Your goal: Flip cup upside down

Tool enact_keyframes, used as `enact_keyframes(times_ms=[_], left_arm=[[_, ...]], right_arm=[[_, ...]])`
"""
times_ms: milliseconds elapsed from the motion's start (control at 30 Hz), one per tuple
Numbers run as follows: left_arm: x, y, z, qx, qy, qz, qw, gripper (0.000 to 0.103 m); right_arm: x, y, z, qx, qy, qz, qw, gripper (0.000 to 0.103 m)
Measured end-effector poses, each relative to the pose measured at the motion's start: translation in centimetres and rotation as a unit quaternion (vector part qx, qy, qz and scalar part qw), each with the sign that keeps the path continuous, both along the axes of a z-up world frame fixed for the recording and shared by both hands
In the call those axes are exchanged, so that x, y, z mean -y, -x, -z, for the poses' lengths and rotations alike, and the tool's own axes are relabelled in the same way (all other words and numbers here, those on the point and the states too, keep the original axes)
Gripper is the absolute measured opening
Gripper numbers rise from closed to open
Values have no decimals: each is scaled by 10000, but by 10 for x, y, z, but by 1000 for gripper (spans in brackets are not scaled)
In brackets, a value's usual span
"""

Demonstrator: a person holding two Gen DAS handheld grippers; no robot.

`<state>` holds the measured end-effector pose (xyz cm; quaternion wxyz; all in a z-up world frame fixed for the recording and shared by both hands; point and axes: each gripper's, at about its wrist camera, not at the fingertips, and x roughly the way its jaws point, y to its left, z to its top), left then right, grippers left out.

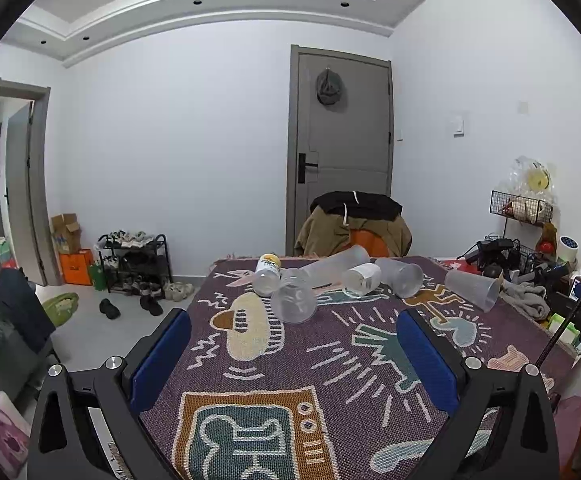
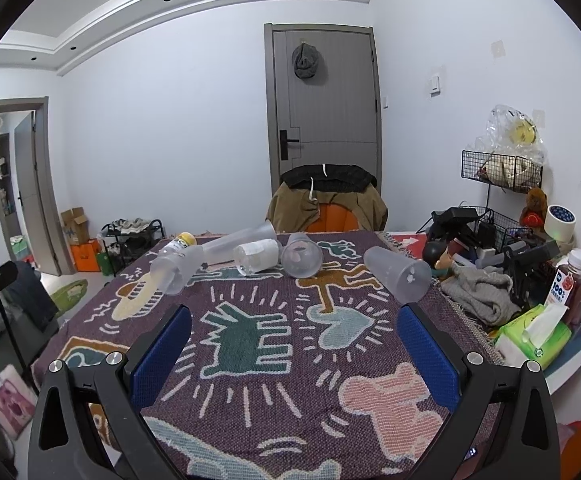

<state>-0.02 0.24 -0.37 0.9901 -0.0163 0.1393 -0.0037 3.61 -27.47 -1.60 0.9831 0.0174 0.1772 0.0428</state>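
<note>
The left tool (image 1: 293, 334) hangs above the near part of the table (image 1: 370, 380), its blue pads (image 1: 162, 354) spread wide with nothing between them. The right tool (image 2: 294, 332) is likewise spread wide and empty, low over the patterned cloth (image 2: 250, 360).

Beyond the tools, across the far half of the table, lie several frosted cups, all on their sides. In the left view the nearest cup (image 1: 293, 301) lies ahead of the left tool, its mouth toward the camera. Just behind it is a bottle (image 1: 267, 274) with a yellow cap, and a tall cup (image 1: 336, 266) stretches between them toward the far edge. To the right sit a labelled cup (image 1: 362, 279) and touching it another cup (image 1: 401, 277). Well apart, near the right edge, lies one more cup (image 1: 473, 288).

In the right view that last cup (image 2: 398, 274) lies just ahead of the right tool's right finger, its base toward the camera. A round cup (image 2: 302, 258) lies near the centre.

A chair (image 2: 326, 204) draped with clothes stands behind the table, before a grey door (image 2: 324, 96). Clutter, a tissue pack (image 2: 534, 334) and a juice bottle (image 2: 568, 288) crowd the right side.
</note>
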Motion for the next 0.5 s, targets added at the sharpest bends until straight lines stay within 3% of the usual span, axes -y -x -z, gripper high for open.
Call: enact_keyframes(times_ms=[500], left_arm=[[0, 0, 1, 0, -8, -26, 10000, 103]], right_arm=[[0, 1, -2, 28, 11, 2, 10000, 103]])
